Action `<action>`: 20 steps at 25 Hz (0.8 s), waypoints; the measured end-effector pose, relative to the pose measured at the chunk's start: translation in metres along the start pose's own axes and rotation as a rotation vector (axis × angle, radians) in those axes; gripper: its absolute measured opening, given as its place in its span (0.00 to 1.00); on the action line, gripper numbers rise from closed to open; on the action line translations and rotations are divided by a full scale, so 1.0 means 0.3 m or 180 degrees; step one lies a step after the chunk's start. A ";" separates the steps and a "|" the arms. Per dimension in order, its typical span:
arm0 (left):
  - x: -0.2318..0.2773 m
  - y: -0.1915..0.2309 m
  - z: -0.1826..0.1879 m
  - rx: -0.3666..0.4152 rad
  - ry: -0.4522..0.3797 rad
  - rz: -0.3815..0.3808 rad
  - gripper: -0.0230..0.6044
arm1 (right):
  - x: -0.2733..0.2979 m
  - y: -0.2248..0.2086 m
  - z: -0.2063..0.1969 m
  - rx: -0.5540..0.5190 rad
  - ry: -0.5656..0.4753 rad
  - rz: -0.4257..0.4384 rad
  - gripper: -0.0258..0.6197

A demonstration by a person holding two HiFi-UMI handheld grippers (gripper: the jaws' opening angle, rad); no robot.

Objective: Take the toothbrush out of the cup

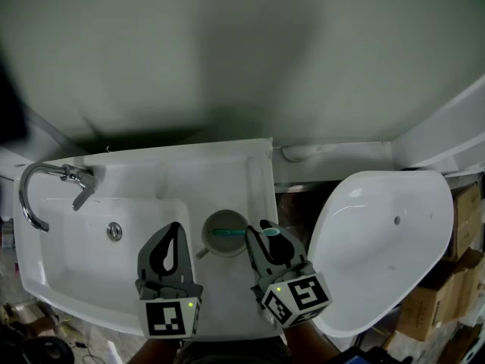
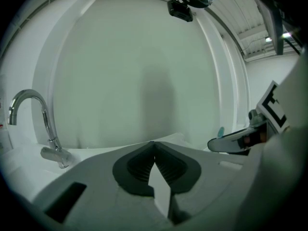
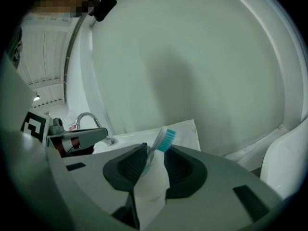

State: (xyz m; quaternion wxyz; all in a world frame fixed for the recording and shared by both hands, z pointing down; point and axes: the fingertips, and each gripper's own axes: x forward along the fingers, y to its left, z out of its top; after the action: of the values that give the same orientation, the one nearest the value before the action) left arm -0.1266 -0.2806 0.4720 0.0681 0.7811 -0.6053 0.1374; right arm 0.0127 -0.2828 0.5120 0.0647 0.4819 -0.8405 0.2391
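A grey-green cup (image 1: pixel 214 248) stands on the white sink counter (image 1: pixel 227 173), to the right of the basin. A toothbrush (image 1: pixel 227 233) with a teal handle lies across its mouth, head pointing right. My right gripper (image 1: pixel 263 226) reaches in from the cup's right side. In the right gripper view the toothbrush (image 3: pixel 165 138) stands between the jaws of the right gripper (image 3: pixel 155 150). Its neck leans on the left pad, and a gap shows on the other side. My left gripper (image 1: pixel 176 227) hovers left of the cup. In its own view the left gripper (image 2: pixel 154 146) is shut on nothing.
A chrome faucet (image 1: pixel 45 177) arches over the sink basin (image 1: pixel 68 271), which has a round drain (image 1: pixel 114 231). A large white curved tub (image 1: pixel 379 241) stands at the right, with cardboard boxes (image 1: pixel 447 294) beside it. A pale wall rises behind.
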 end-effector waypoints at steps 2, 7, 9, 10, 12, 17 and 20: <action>-0.003 -0.003 0.003 -0.0012 0.0000 0.0012 0.06 | -0.004 0.003 0.003 -0.0001 -0.0007 0.0016 0.21; -0.012 -0.007 0.010 -0.0018 -0.0006 0.0020 0.06 | -0.011 0.017 0.010 -0.0026 -0.0027 0.0051 0.16; -0.017 -0.008 0.013 -0.0022 -0.0012 0.0026 0.06 | -0.015 0.021 0.012 -0.0030 -0.0029 0.0065 0.16; -0.020 -0.009 0.015 -0.0019 -0.0015 0.0030 0.06 | -0.017 0.022 0.012 -0.0035 -0.0033 0.0070 0.15; -0.026 -0.010 0.017 0.0001 -0.0029 0.0034 0.06 | -0.022 0.024 0.010 -0.0046 -0.0042 0.0076 0.14; -0.040 -0.019 0.026 0.0007 -0.0062 0.0032 0.06 | -0.036 0.039 0.014 -0.0026 -0.0043 0.0116 0.12; -0.051 -0.022 0.032 -0.0005 -0.0070 0.0046 0.06 | -0.045 0.051 0.021 -0.0060 -0.0054 0.0140 0.11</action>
State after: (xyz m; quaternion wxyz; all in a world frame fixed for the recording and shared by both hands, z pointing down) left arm -0.1224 -0.2673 0.4587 0.0611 0.7781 -0.6117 0.1288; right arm 0.0078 -0.2688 0.4966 0.0568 0.4646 -0.8536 0.2285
